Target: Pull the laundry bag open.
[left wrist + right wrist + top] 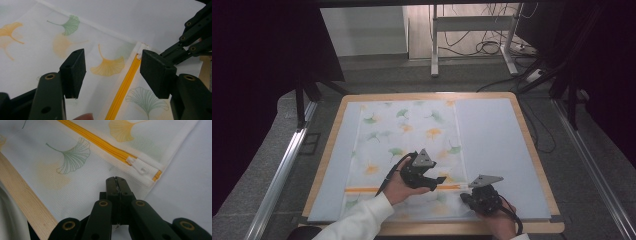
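Note:
A white mesh bag point(407, 135) printed with ginkgo leaves lies flat on the mat, with a yellow zipper point(372, 189) across its near part. My left gripper point(438, 181) hovers over the zipper point(122, 90) near its right end, open, with nothing between its jaws point(112, 67). My right gripper point(465, 192) is shut, and its tips point(116, 180) rest on the bag's fabric just below the white zipper pull point(140, 167). Whether fabric is pinched between them I cannot tell. The left gripper view has the right gripper point(150, 53) reaching the zipper's end.
A pale blue-grey mat point(492, 140) covers a wooden table point(532, 150), whose near edge point(27, 205) runs beside the bag. Metal rails flank the table on both sides. A white desk frame point(472, 30) with cables stands on the floor beyond.

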Tool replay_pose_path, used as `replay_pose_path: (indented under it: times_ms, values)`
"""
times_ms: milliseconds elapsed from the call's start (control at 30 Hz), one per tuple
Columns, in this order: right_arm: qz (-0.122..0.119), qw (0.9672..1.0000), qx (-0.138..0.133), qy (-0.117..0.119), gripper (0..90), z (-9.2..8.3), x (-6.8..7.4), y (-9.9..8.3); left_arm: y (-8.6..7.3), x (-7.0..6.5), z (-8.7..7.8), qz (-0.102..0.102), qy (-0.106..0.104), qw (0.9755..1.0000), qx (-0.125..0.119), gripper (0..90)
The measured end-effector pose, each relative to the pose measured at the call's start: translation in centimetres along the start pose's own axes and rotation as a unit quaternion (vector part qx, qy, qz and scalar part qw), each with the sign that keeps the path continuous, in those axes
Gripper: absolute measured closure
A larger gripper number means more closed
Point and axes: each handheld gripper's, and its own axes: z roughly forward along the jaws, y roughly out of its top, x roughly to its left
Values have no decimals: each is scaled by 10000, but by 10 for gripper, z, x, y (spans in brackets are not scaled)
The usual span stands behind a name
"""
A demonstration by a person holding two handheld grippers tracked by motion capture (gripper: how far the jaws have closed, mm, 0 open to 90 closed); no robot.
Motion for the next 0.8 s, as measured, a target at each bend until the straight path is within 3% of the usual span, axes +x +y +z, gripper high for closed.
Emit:
replay_pose_path:
  times_ms: [800]
  values:
    - [-7,10000,9,-10,892,0,1,0,8,-5,33,72,-175,9997,155,405]
